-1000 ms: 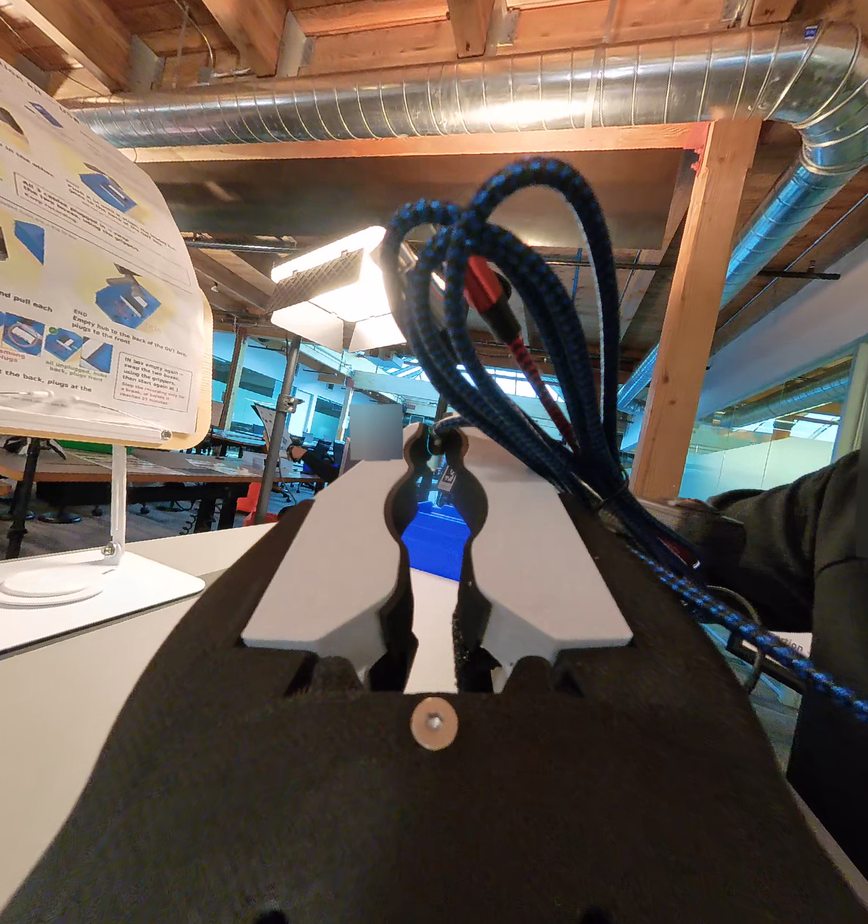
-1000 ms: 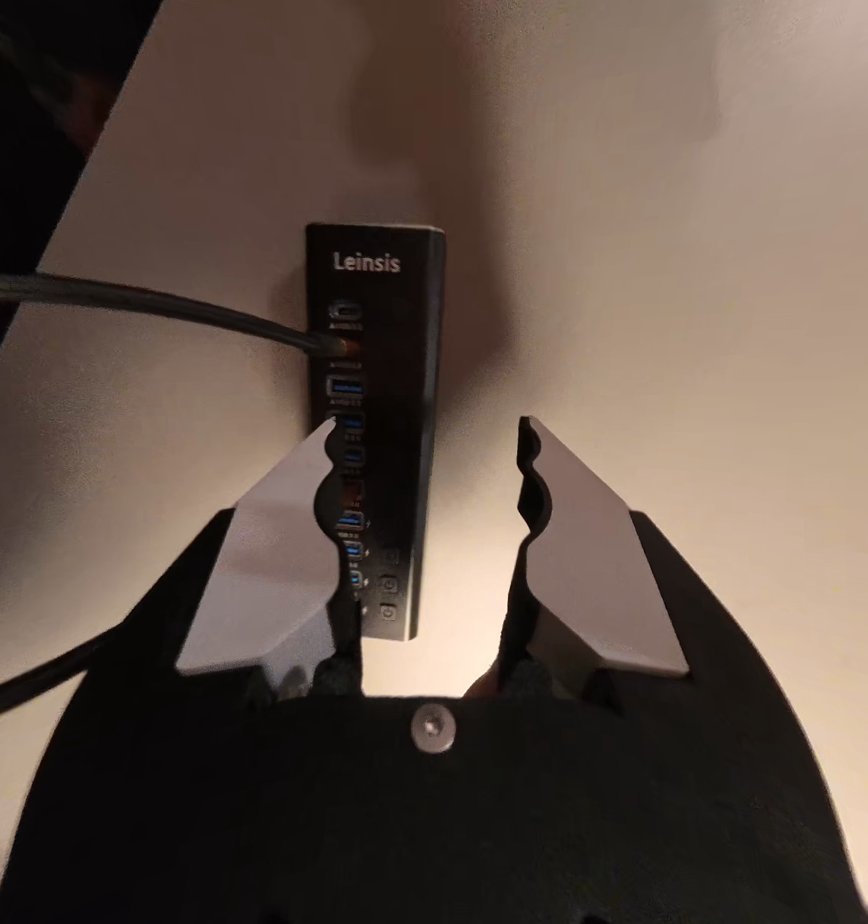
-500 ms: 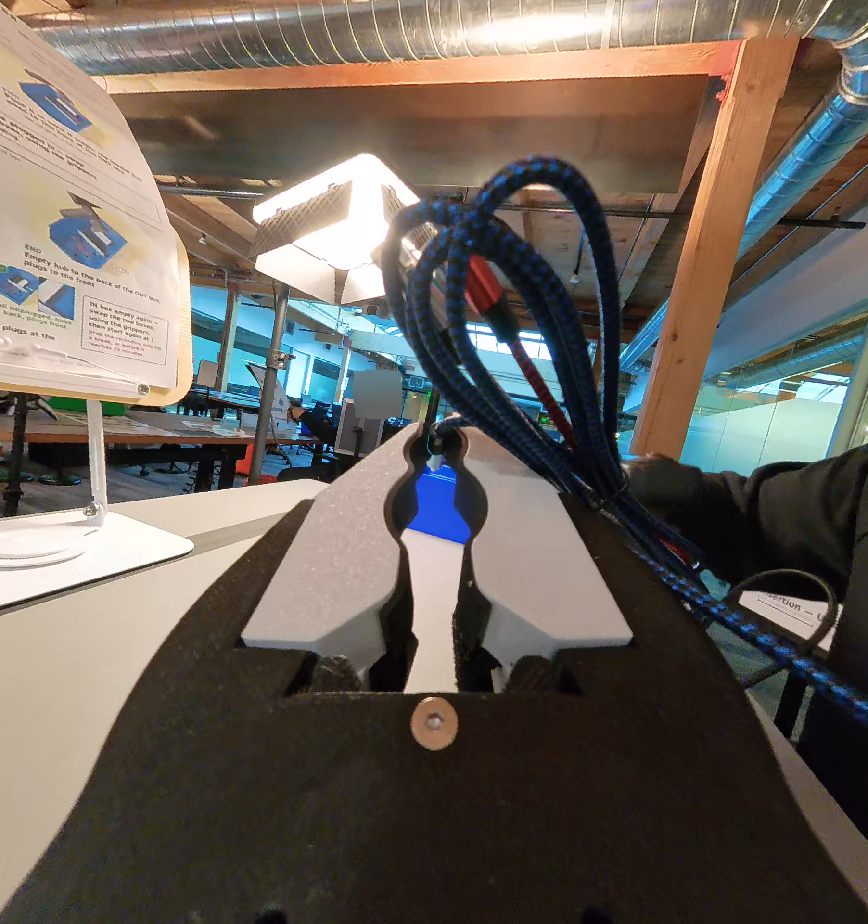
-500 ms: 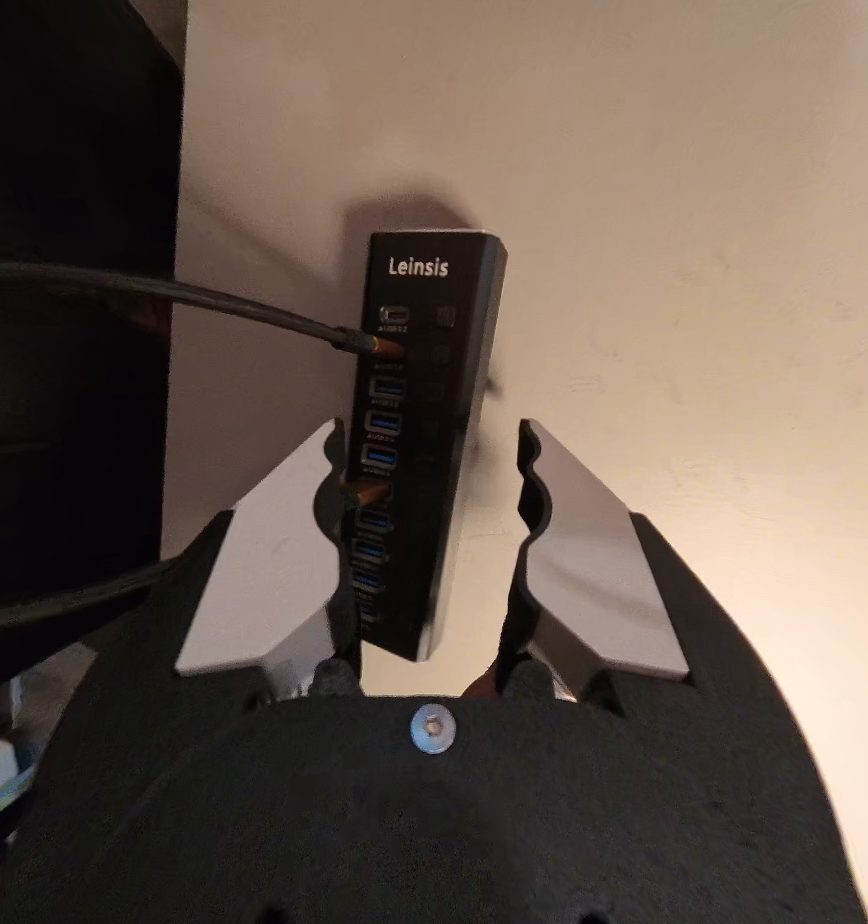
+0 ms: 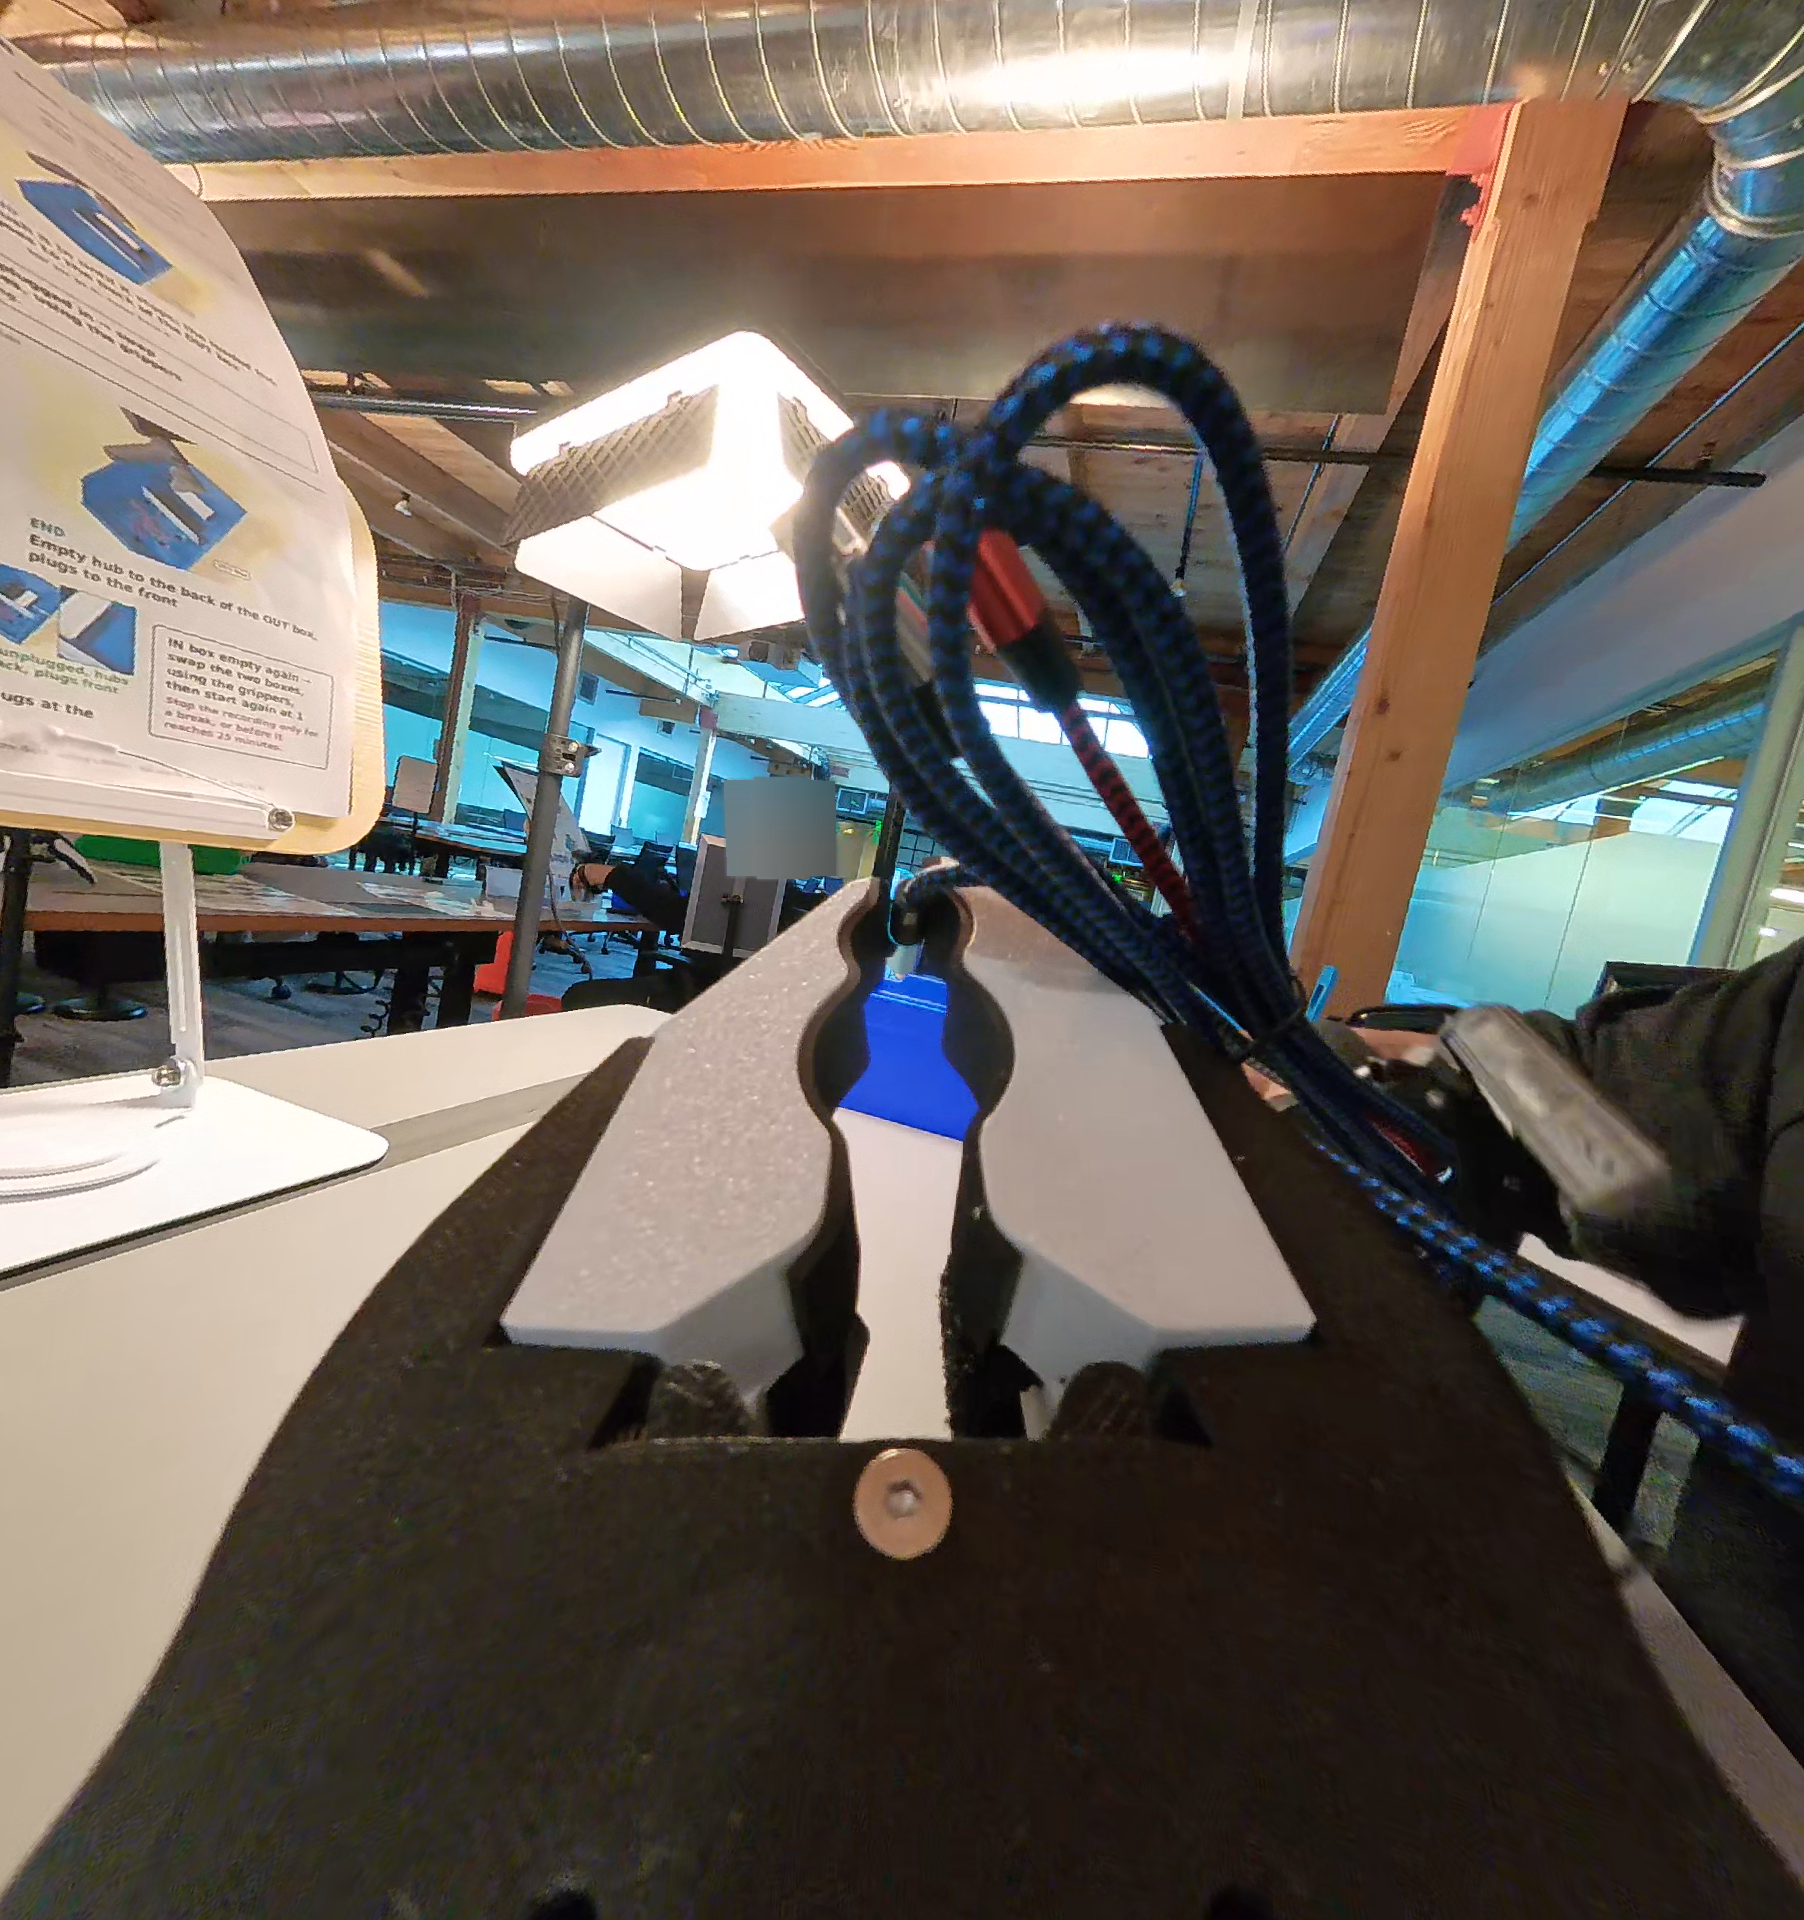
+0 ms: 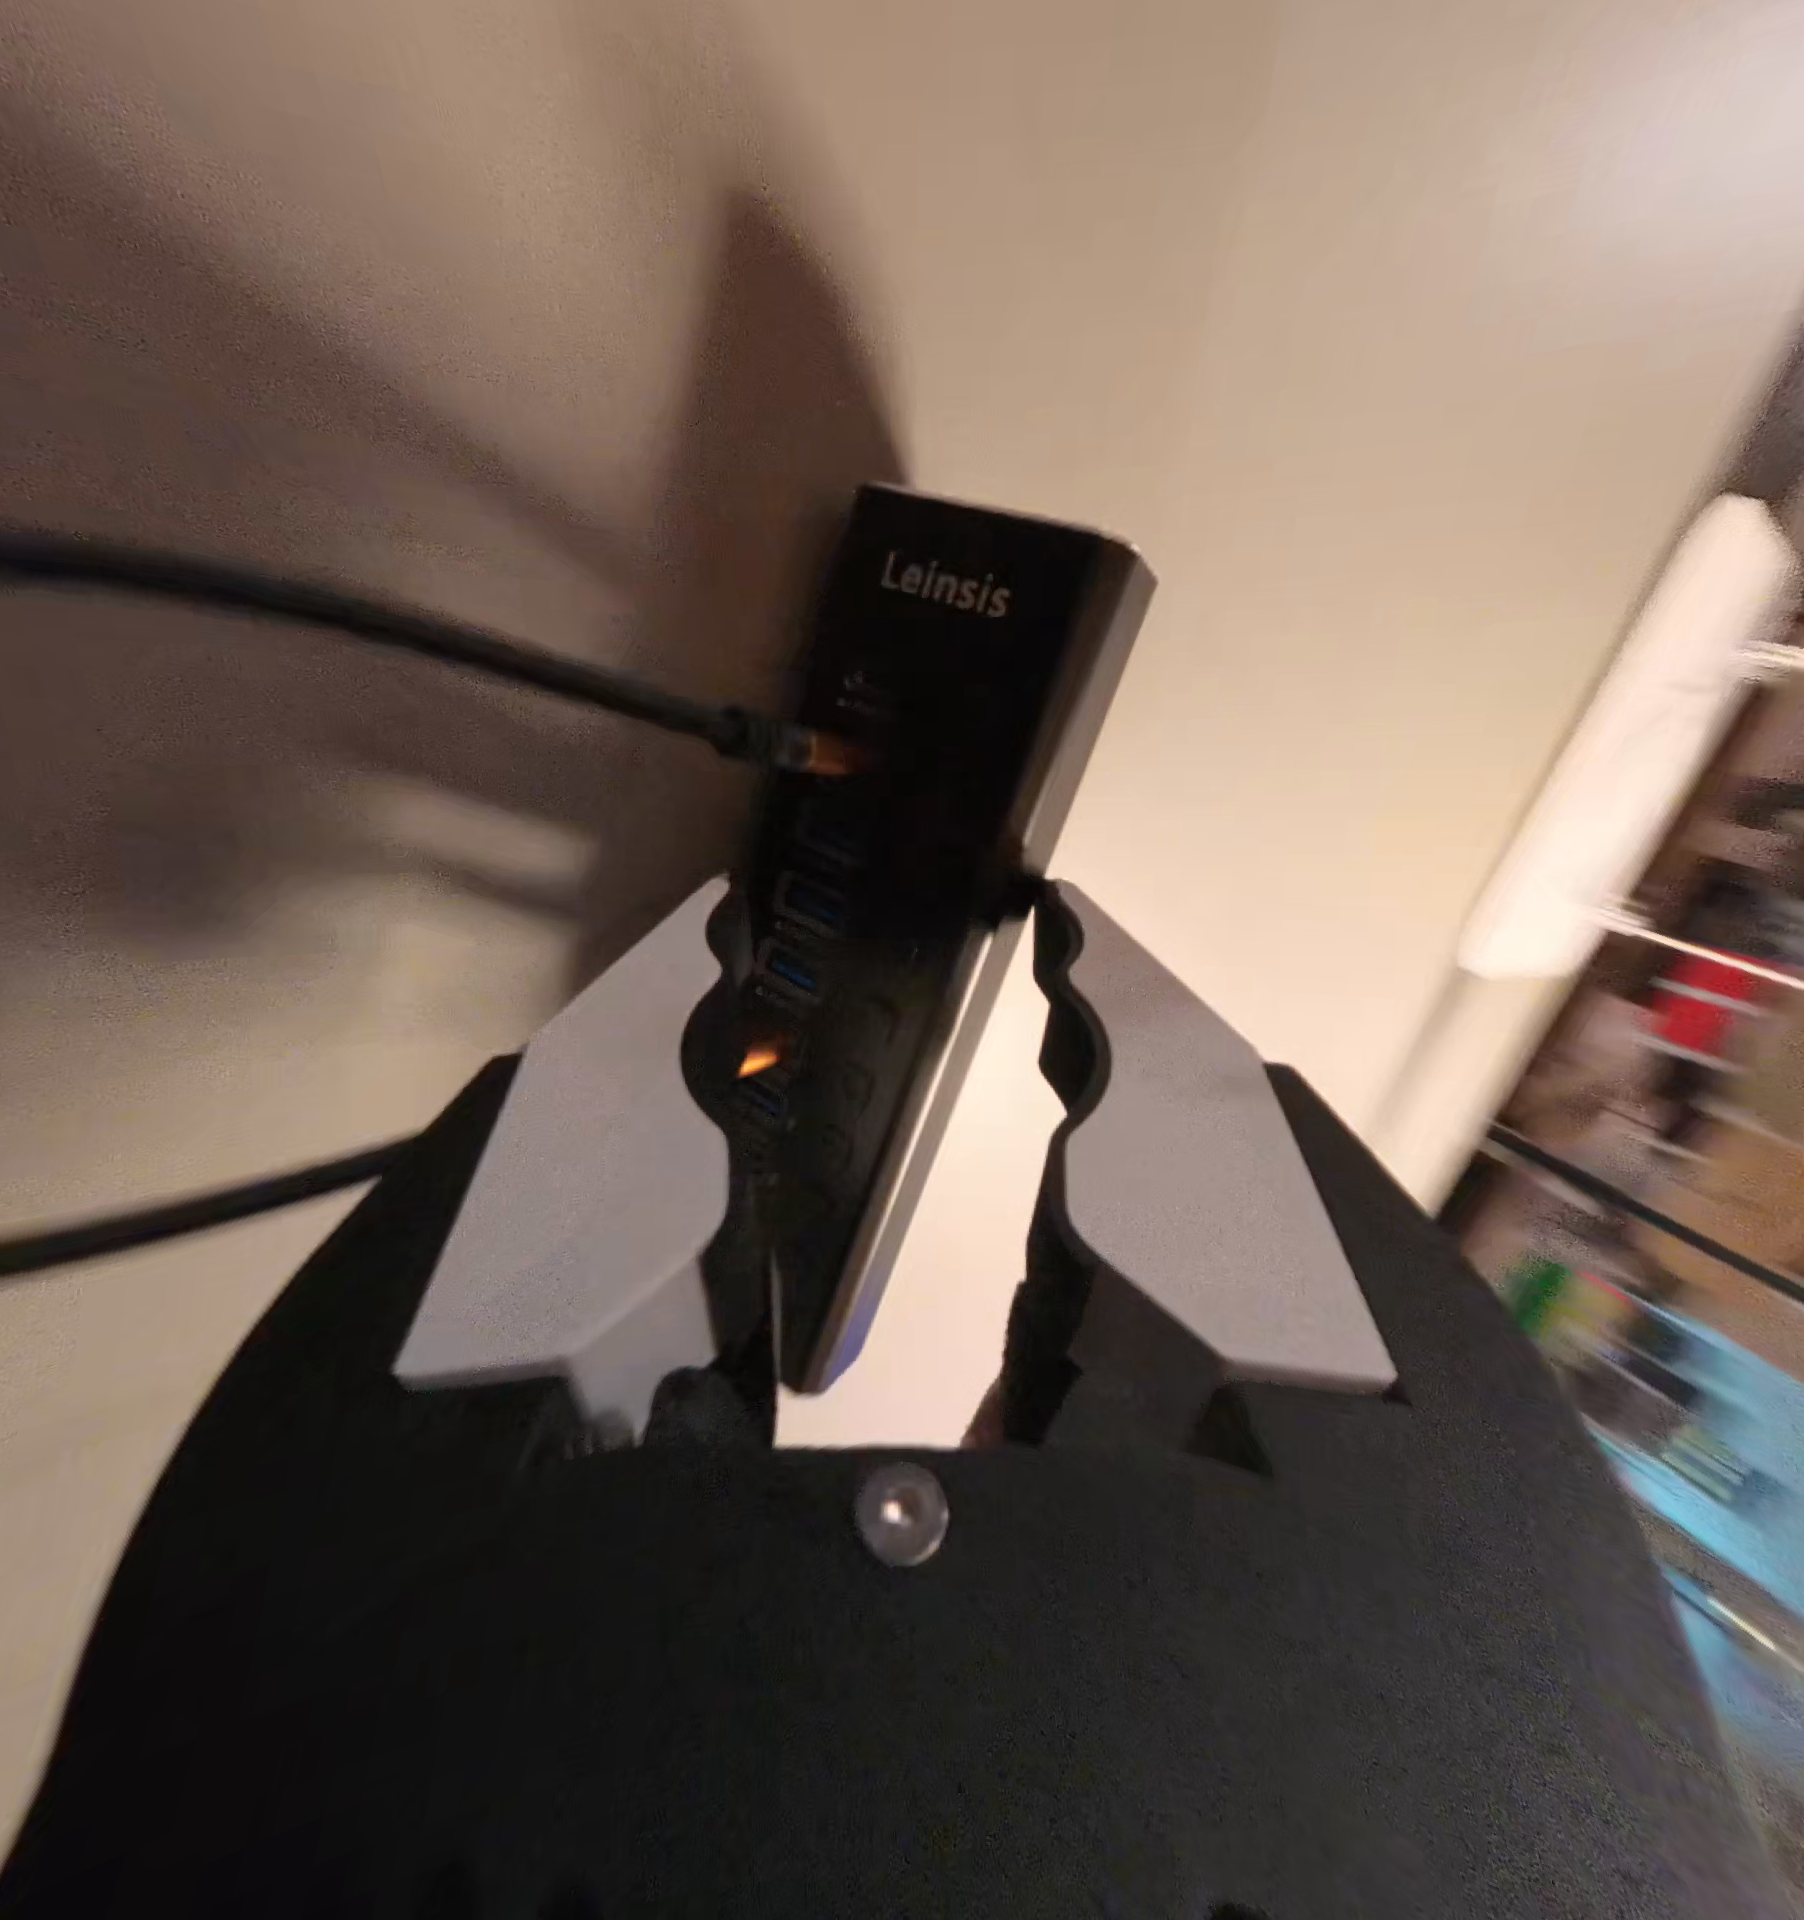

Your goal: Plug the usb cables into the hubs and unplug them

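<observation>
My left gripper (image 5: 913,925) is shut on the plug end of a bundle of blue braided usb cables (image 5: 1074,665), which loop up and trail off to the right. A red plug (image 5: 1012,613) hangs in the bundle. My right gripper (image 6: 882,904) is shut on a long black usb hub (image 6: 939,831) and holds it tilted above the pale table (image 6: 1241,312). A black cable (image 6: 462,644) is plugged into the hub's port side. The hub and the right gripper also show blurred at the right of the left wrist view (image 5: 1542,1122), beside a person's dark sleeve (image 5: 1760,1091).
An instruction sheet (image 5: 119,499) stands on a white stand (image 5: 150,1143) at the left of the grey table (image 5: 98,1455). A blue box (image 5: 908,1070) shows between my left fingers. A studio lamp (image 5: 690,488) and a wooden post (image 5: 1449,571) stand behind.
My right gripper has closed on the hub, lifted it off the table and swung right. My left gripper still holds the cable and has tilted down a little.
</observation>
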